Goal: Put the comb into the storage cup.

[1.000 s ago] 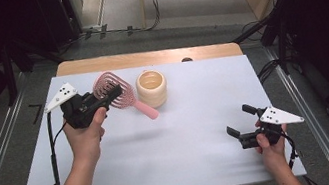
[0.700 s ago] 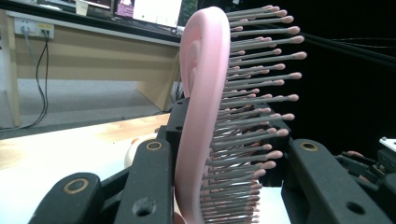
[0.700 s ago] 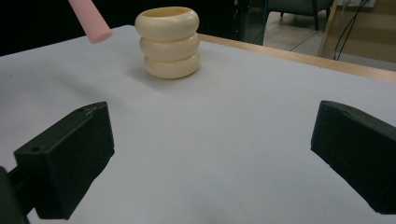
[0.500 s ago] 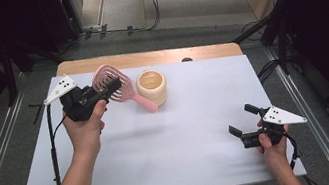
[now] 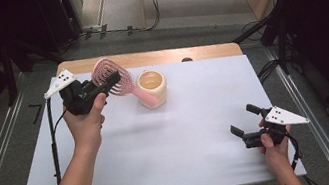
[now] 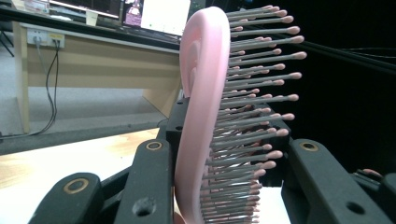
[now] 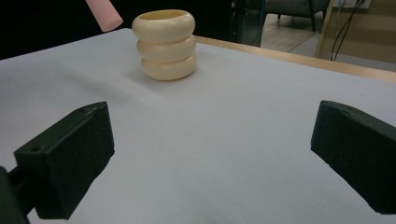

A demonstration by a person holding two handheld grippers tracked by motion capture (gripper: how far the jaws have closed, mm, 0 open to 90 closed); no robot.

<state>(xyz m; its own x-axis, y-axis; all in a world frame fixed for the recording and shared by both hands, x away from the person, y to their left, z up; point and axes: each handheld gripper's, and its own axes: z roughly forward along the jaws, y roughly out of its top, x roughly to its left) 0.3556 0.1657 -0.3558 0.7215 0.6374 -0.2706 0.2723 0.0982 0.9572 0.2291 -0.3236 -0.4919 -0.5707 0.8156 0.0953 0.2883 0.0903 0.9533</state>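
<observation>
- Left gripper view: left gripper [image 6: 219, 186] clamps the pink hairbrush [image 6: 205, 107] by its head; one jaw sits against the smooth back, the other against the bristle side, bristles squashed between them.
- Brush head stands on edge between the jaws, bristle tips pointing to the right of that view.
- High view: left gripper [image 5: 109, 80] is held up over the far left part of the table, brush head [image 5: 110, 76] at its tip, handle running away from it down toward the cup.
- Handle end hangs over the near rim of the cream ribbed cup [image 5: 152, 87], which stands upright just to the right of the left gripper; I cannot tell whether handle and cup touch.
- Right gripper [image 5: 243, 122] is well apart from the left one, low at the near right part of the white table [image 5: 186, 144], jaws spread with nothing between them.
- Right gripper view: jaws stand wide, bare table between them, cup [image 7: 166, 44] farther ahead, brush handle tip [image 7: 105, 14] above and left of it.
</observation>
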